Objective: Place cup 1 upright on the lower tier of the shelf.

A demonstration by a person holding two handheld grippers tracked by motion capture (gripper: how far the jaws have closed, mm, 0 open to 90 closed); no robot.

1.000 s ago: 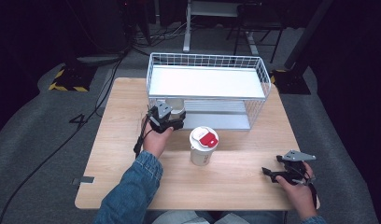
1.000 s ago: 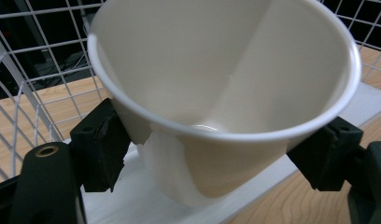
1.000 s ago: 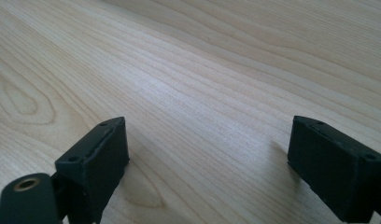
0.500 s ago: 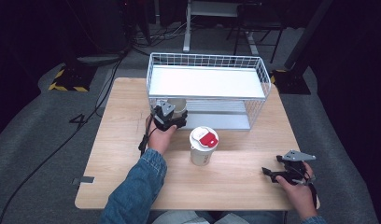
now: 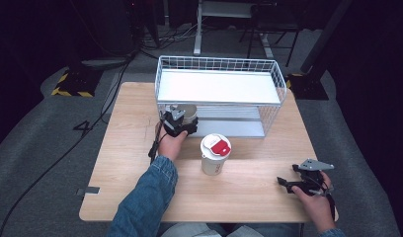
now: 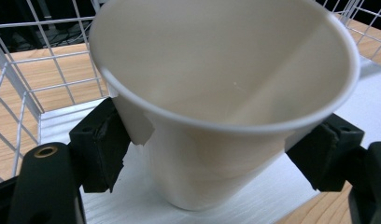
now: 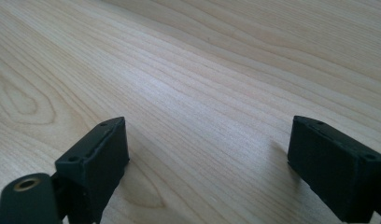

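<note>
Already the left gripper (image 5: 182, 120) was clamped on an empty paper cup (image 6: 221, 93), held at the open front of the wire basket (image 5: 268, 106), low over its white lower shelf (image 6: 254, 205). Setting down and letting go seemingly remained. A lidded cup (image 5: 215, 154) waited on the table (image 5: 125, 163). The right gripper (image 5: 296, 181) rested apart, empty.

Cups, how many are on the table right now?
2: an open paper cup clamped in the left gripper at the wire basket's lower shelf, and a lidded cup standing mid-table.
</note>
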